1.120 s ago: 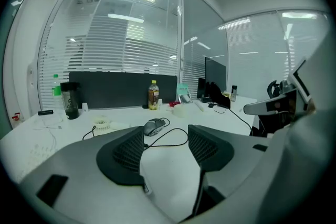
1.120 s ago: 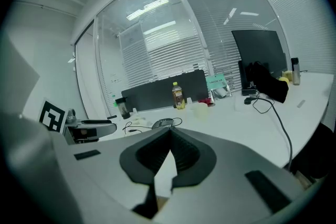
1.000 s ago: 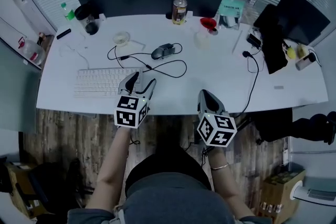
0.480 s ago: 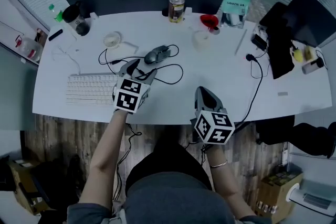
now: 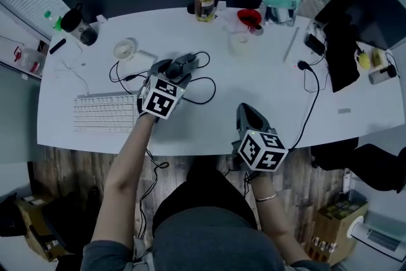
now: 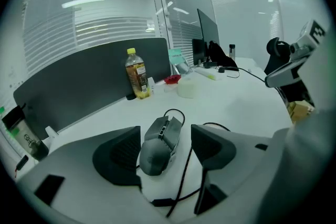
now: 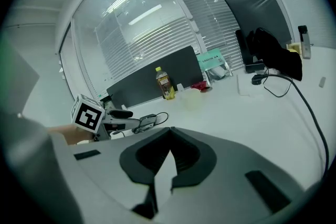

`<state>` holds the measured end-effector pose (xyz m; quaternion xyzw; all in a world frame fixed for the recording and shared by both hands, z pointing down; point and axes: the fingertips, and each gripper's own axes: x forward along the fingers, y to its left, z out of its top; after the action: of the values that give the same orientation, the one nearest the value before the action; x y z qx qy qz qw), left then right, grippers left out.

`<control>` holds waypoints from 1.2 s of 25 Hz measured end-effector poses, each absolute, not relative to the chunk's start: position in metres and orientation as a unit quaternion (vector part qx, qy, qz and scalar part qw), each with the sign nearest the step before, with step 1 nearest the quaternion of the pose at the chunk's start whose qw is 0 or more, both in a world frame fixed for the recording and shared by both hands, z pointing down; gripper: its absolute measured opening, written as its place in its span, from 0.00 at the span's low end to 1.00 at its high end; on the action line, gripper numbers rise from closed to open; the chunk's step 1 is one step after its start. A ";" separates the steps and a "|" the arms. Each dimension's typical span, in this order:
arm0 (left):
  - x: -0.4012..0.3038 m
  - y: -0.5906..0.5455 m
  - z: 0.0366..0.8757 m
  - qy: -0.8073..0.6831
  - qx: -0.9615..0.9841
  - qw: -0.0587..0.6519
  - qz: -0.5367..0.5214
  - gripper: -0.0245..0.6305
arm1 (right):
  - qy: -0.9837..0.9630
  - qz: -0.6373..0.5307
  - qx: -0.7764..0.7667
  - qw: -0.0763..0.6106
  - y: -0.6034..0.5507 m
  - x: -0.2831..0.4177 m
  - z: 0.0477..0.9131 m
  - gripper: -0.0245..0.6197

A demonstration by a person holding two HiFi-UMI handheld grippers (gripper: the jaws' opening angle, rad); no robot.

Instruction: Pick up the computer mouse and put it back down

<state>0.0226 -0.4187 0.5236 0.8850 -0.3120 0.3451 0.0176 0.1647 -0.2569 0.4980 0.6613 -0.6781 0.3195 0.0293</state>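
A grey computer mouse (image 5: 184, 62) lies on the white desk (image 5: 266, 89), its black cable (image 5: 204, 89) looped beside it. My left gripper (image 5: 174, 71) reaches over it. In the left gripper view the mouse (image 6: 159, 140) sits on the desk between the two black pads, whose jaws are opening and stand wide on either side of it. My right gripper (image 5: 245, 113) hovers near the desk's front edge, away from the mouse. Its jaws meet at the tips with nothing in them (image 7: 168, 135). The right gripper view shows the left gripper (image 7: 122, 114) and the mouse (image 7: 149, 119) at the left.
A white keyboard (image 5: 104, 113) lies left of the mouse, with a small fan (image 5: 125, 49) behind it. A bottle (image 5: 203, 0), a red cup (image 5: 249, 18) and a clear cup (image 5: 240, 42) stand at the back. A black mug (image 5: 79, 25) is far left; a black bag (image 5: 339, 54) far right.
My left gripper has moved away from the desk's front edge and up to the mouse, so its jaws now stand either side of it. The right gripper has shifted only slightly.
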 end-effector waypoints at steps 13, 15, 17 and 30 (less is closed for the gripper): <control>0.040 -0.444 0.557 -0.249 0.873 0.004 0.420 0.48 | -0.670 0.332 0.664 0.035 -0.268 0.178 0.508 0.05; 0.041 -0.445 0.562 -0.238 0.871 0.009 0.431 0.49 | -0.668 0.333 0.664 0.035 -0.268 0.179 0.509 0.05; 0.042 -0.446 0.568 -0.230 0.869 0.017 0.438 0.49 | -0.667 0.335 0.664 0.035 -0.269 0.181 0.510 0.05; 0.040 -0.444 0.570 -0.225 0.862 0.018 0.454 0.49 | -0.669 0.337 0.662 0.037 -0.266 0.176 0.511 0.05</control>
<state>0.0399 -0.4437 0.5700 0.8622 -0.2248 0.4537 0.0178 0.1761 -0.2665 0.5106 0.6618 -0.6688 0.3367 0.0372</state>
